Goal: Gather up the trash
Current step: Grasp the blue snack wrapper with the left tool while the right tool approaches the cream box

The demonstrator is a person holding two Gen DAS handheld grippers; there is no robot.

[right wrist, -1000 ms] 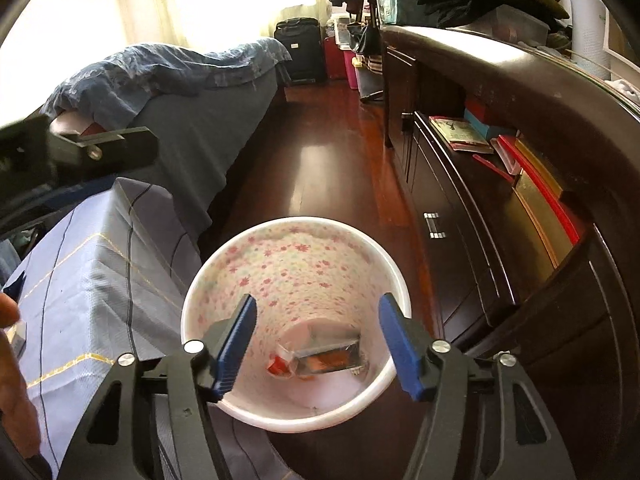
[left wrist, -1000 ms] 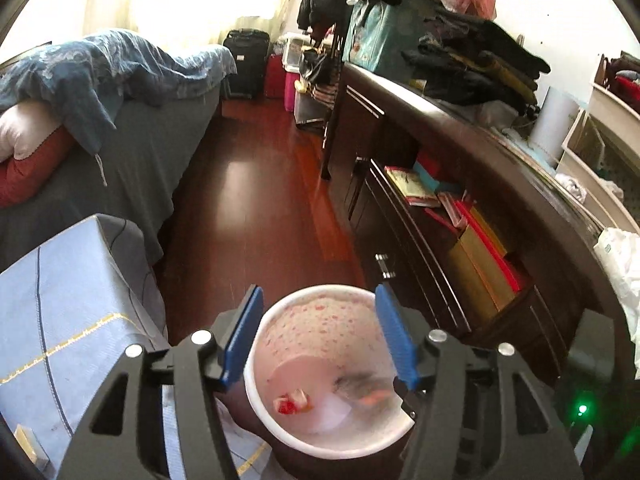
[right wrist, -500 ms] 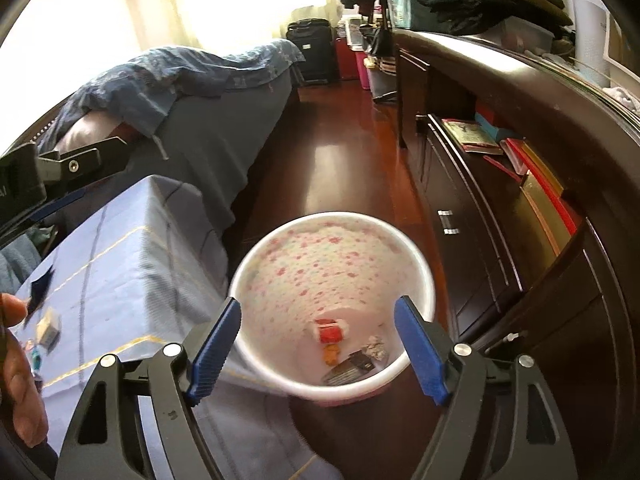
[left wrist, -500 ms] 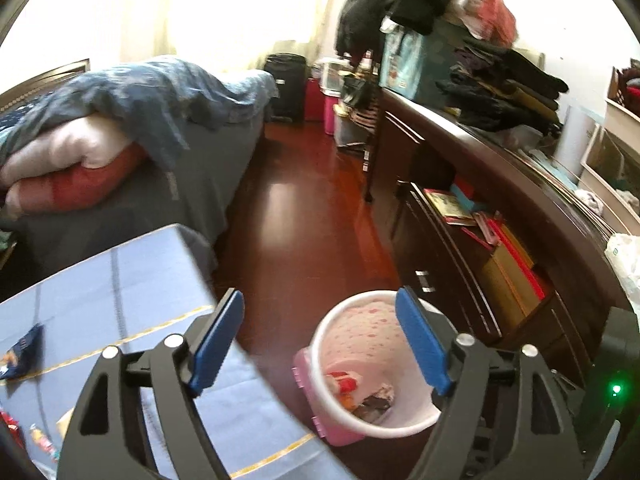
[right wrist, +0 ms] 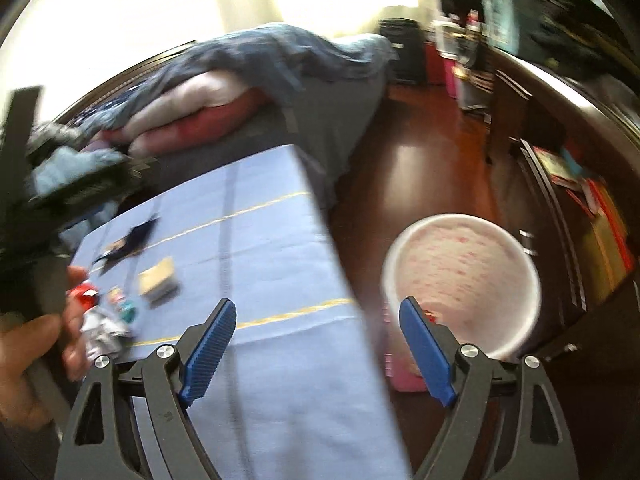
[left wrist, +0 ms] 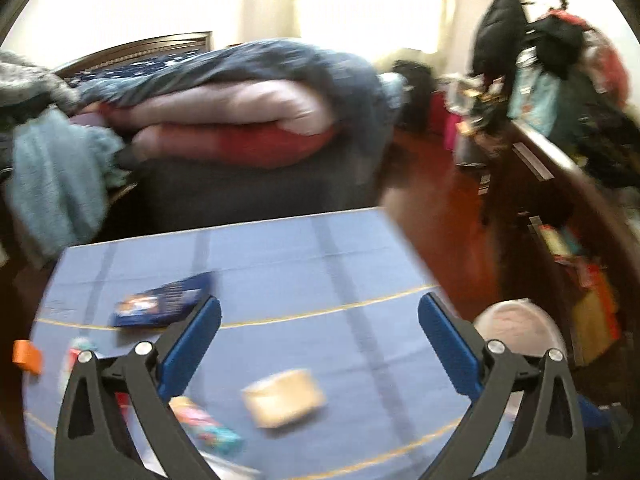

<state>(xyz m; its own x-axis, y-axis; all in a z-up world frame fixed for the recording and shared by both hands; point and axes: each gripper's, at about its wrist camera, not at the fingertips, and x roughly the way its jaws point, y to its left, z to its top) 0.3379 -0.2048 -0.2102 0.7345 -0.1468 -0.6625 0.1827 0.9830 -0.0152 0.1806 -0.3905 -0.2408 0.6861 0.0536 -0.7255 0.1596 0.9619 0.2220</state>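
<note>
The white trash bin with pink spots [right wrist: 460,256] stands on the floor beside the table, low right in the left wrist view [left wrist: 516,320]. On the blue tablecloth [left wrist: 300,264] lie a dark blue wrapper [left wrist: 160,304], a tan box [left wrist: 284,398] and a colourful packet [left wrist: 208,426]. My left gripper [left wrist: 319,308] hangs over the cloth, jaws opening, nothing between them. My right gripper [right wrist: 317,306] is over the table's right edge, jaws opening and empty. The right wrist view also holds the tan box [right wrist: 158,280], the wrapper [right wrist: 128,244] and crumpled red and white trash [right wrist: 90,304].
A bed with piled quilts [left wrist: 224,120] runs behind the table. A dark wood dresser [right wrist: 568,184] lines the right side, with red-brown floor [right wrist: 424,152] between. A person's hand [right wrist: 32,344] and the other gripper's black body [right wrist: 68,184] fill the right wrist view's left edge.
Both grippers have swung left, away from above the bin and over the table. Their jaws have widened. The bin has slid to the right in both views.
</note>
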